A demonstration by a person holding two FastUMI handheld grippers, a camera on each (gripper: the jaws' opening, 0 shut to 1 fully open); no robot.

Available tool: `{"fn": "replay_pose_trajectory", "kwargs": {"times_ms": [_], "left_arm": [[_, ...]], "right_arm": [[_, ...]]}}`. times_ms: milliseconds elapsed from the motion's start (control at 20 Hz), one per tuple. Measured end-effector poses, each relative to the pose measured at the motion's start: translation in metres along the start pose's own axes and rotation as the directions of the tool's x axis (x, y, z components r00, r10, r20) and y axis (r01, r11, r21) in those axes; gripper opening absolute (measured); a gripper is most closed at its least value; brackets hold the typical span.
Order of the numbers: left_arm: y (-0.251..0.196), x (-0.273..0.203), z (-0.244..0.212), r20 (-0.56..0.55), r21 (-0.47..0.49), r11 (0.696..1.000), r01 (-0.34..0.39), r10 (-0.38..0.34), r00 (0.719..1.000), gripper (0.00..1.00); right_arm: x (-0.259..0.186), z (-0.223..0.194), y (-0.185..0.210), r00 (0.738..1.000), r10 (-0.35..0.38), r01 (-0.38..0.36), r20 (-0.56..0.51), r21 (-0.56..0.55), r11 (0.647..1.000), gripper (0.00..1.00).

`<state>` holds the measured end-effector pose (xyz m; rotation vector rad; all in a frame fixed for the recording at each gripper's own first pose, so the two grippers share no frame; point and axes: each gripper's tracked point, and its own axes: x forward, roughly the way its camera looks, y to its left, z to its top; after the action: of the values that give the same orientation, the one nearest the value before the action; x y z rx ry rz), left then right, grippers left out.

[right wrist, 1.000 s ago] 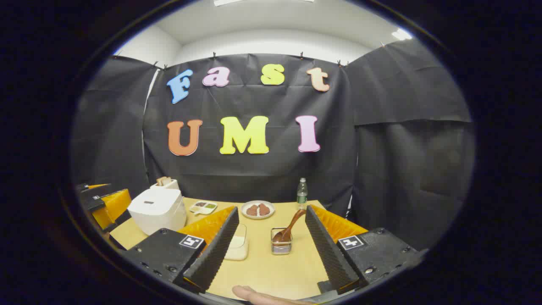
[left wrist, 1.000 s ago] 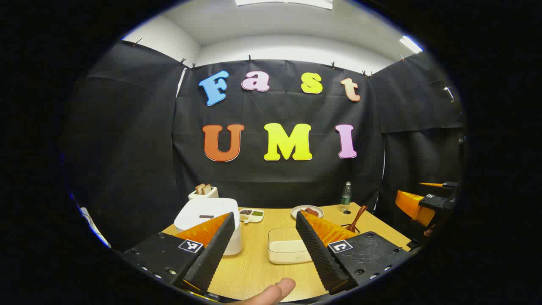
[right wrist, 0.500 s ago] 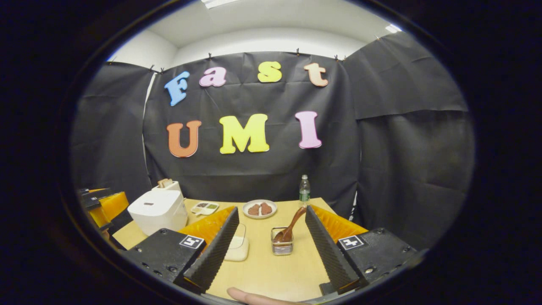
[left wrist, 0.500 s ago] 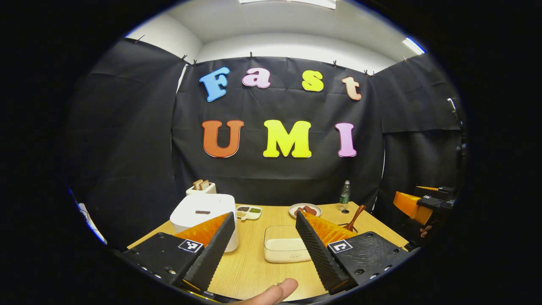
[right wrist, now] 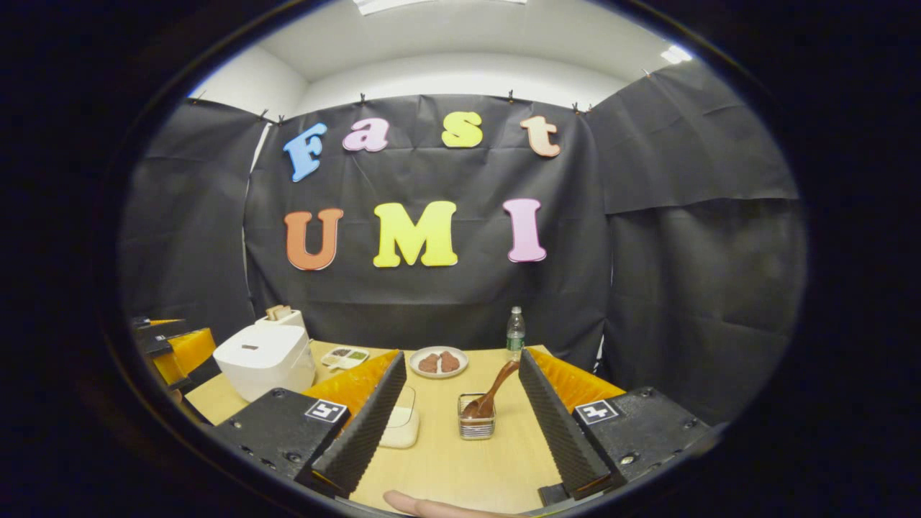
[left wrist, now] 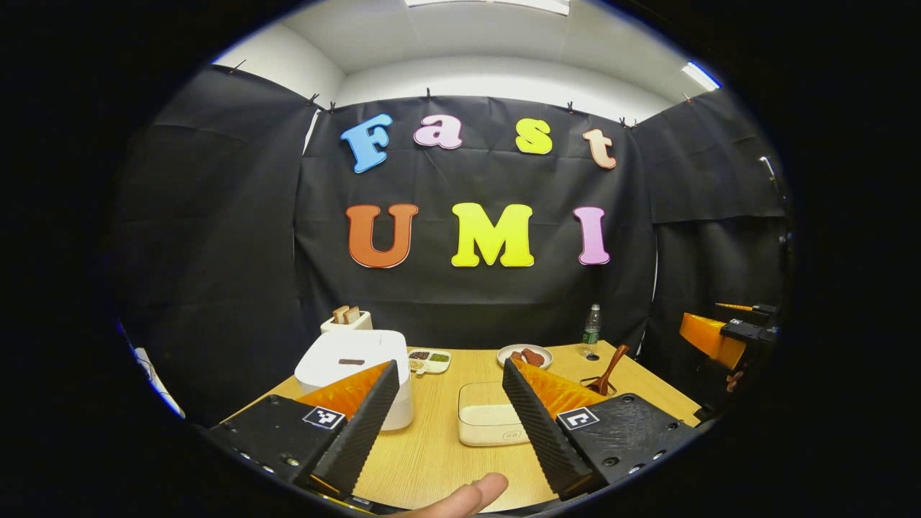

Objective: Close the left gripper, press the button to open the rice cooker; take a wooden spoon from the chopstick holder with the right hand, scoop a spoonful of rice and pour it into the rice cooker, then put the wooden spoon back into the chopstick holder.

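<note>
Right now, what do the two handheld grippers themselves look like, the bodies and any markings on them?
The left gripper and the right gripper match: each has two long wedge-shaped fingers with ribbed inner faces, mounted on black blocks with visible screws. Each block carries a small square black-and-white marker. A bare fingertip shows beneath.

both views face table (left wrist: 432, 460), back wall

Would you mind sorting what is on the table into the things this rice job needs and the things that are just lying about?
For the job:
- rice cooker, lid shut
- wooden spoon
- chopstick holder, spoon standing in it
- rice box
- left gripper and right gripper, both open

Lying about:
- toaster
- condiment tray
- plate
- bottle
</note>
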<state>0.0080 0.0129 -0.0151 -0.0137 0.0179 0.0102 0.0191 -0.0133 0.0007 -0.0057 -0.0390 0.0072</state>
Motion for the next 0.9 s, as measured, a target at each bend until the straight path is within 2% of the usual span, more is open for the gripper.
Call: {"fn": "replay_pose_trajectory", "kwargs": {"times_ms": [300,400,450,550,800,850,900], "left_arm": [[0.019,0.023,0.0,0.013,-0.06,0.997,0.039,-0.038,0.999,0.92],[0.028,0.029,-0.003,0.005,-0.08,0.996,0.039,-0.039,0.999,0.67],[0.035,0.033,-0.003,0.006,-0.075,0.997,0.031,-0.03,1.0,0.45],[0.043,0.037,-0.001,0.014,-0.039,0.999,0.019,-0.018,1.0,0.49],[0.063,0.054,0.003,0.034,0.078,0.997,-0.03,0.027,0.999,0.48],[0.066,0.056,0.002,0.028,0.077,0.996,-0.051,0.049,0.998,0.32],[0.066,0.061,0.001,0.022,0.077,0.996,-0.052,0.051,0.998,0.02]], "right_arm": [[0.004,0.002,0.0,1.0,0.0,0.001,0.027,-0.012,1.0,1.0],[0.008,0.0,0.003,0.999,0.005,-0.004,0.034,-0.017,1.0,1.0],[0.009,-0.001,0.006,0.999,0.019,-0.019,0.031,-0.014,1.0,1.0],[0.013,-0.002,0.01,0.999,0.037,-0.036,0.035,-0.011,0.999,1.0],[0.027,-0.006,0.014,0.997,0.053,-0.053,0.053,-0.01,0.999,1.0],[0.029,-0.007,0.014,0.997,0.057,-0.057,0.058,-0.006,0.998,1.0],[0.033,-0.008,0.013,0.996,0.059,-0.059,0.063,-0.002,0.998,1.0]]}}
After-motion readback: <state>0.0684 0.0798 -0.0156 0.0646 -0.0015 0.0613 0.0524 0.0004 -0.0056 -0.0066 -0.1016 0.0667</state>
